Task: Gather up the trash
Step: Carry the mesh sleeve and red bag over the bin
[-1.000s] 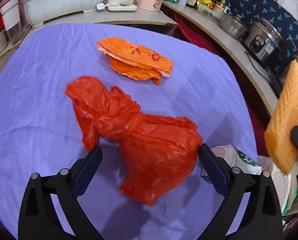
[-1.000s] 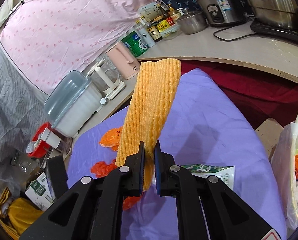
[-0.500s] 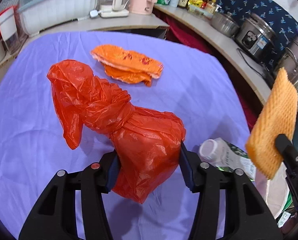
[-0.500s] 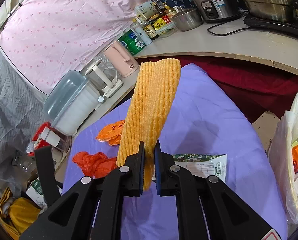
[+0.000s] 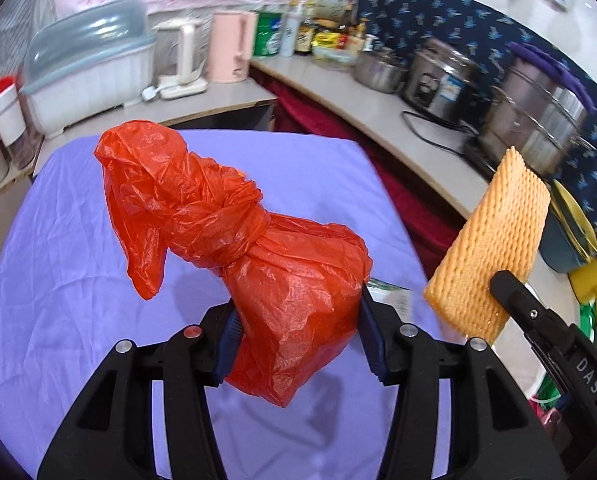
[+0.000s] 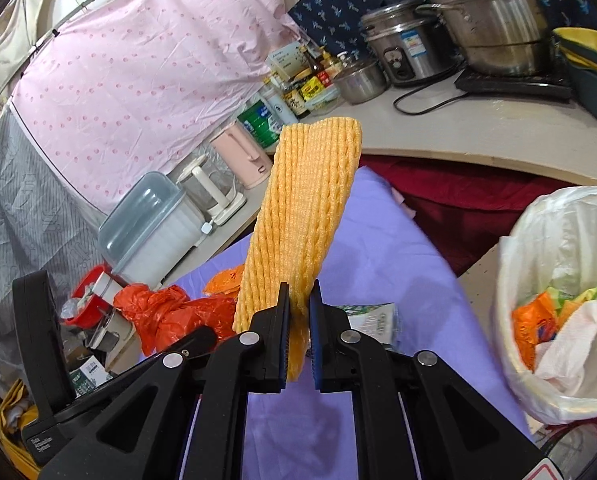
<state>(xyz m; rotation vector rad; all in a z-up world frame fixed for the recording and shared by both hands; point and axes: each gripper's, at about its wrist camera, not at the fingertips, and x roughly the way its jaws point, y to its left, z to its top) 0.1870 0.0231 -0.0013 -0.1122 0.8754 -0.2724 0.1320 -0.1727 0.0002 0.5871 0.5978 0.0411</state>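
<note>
My left gripper [image 5: 298, 340] is shut on a knotted red plastic bag [image 5: 258, 256] and holds it above the purple table [image 5: 58, 300]. The bag also shows in the right wrist view [image 6: 170, 312]. My right gripper [image 6: 298, 336] is shut on a yellow foam net sleeve [image 6: 306, 216], which stands upright; it also shows in the left wrist view [image 5: 490, 240]. A bin lined with a white bag [image 6: 558, 300] stands to the right of the table and holds wrappers and tissue. An orange wrapper [image 6: 222, 280] and a green-white packet [image 6: 374, 316] lie on the table.
A curved counter [image 6: 458, 132] runs behind the table with pots, a rice cooker [image 6: 402, 52], bottles, a pink kettle [image 5: 230, 48] and a lidded white container [image 5: 86, 68]. A dark red cloth [image 6: 478, 196] hangs under the counter.
My left gripper closed on the red bag and lifted it off the table. My right gripper moved right with the foam sleeve, bringing the bin into view.
</note>
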